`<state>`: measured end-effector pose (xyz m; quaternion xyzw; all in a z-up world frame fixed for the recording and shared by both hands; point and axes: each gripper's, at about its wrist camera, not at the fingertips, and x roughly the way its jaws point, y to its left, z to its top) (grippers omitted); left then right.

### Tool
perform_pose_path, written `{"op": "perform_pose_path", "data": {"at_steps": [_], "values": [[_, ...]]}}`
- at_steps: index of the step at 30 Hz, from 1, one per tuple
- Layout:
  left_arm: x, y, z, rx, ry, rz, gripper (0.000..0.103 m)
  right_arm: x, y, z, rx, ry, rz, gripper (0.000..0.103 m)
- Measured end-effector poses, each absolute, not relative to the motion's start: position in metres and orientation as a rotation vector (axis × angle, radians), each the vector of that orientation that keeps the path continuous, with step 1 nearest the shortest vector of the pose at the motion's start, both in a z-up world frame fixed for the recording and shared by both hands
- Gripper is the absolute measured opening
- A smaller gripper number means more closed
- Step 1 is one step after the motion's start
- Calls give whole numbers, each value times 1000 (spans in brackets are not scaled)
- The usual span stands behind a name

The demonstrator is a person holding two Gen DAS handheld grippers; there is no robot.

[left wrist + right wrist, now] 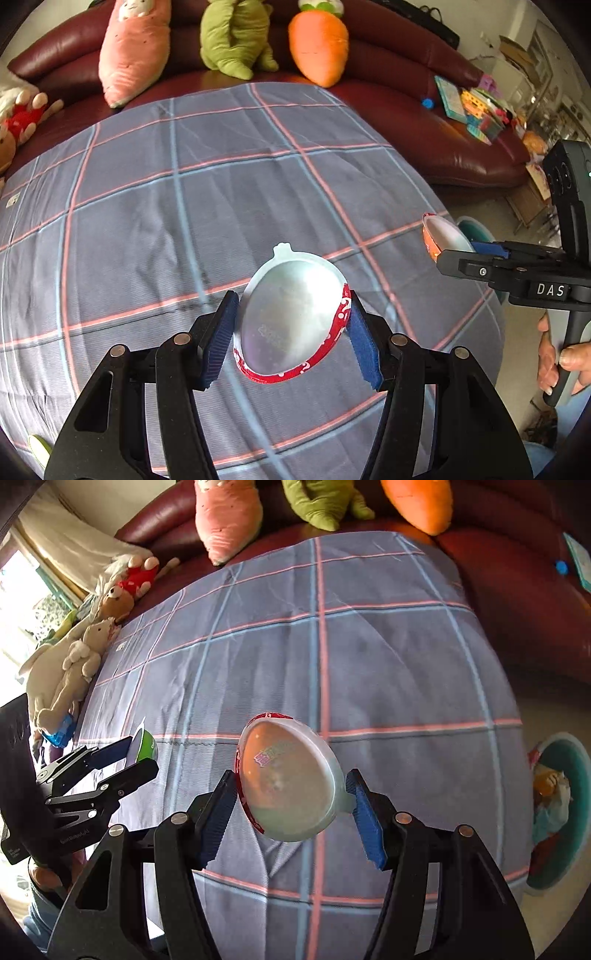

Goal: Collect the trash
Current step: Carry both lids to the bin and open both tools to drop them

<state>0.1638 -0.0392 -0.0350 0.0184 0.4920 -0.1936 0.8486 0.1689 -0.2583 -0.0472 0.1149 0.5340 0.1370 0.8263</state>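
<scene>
The print on the red-banded cup (291, 321) is too blurred to read, the teal bin (565, 812) is smeared and cut off at the picture's right edge, its contents unclear, and the orange carrot cushion (421, 502) loses its top.

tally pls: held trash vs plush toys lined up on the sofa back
Held snack cups: 2 (left gripper's cup, right gripper's cup)
Carrot-shaped plush: 2 (pink, orange)
Green plush: 1
Total: 5
</scene>
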Motion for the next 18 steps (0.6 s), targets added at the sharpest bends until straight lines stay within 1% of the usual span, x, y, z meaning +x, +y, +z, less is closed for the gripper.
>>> {"op": "perform_pose_path", "data": {"at_steps": [7, 18], "values": [[159, -130, -28, 143, 1031, -520, 59, 135, -350, -39, 345, 1076, 185, 59], [152, -253, -29, 274, 1035, -656, 59, 82, -477, -46, 514, 996, 31, 59]]}}
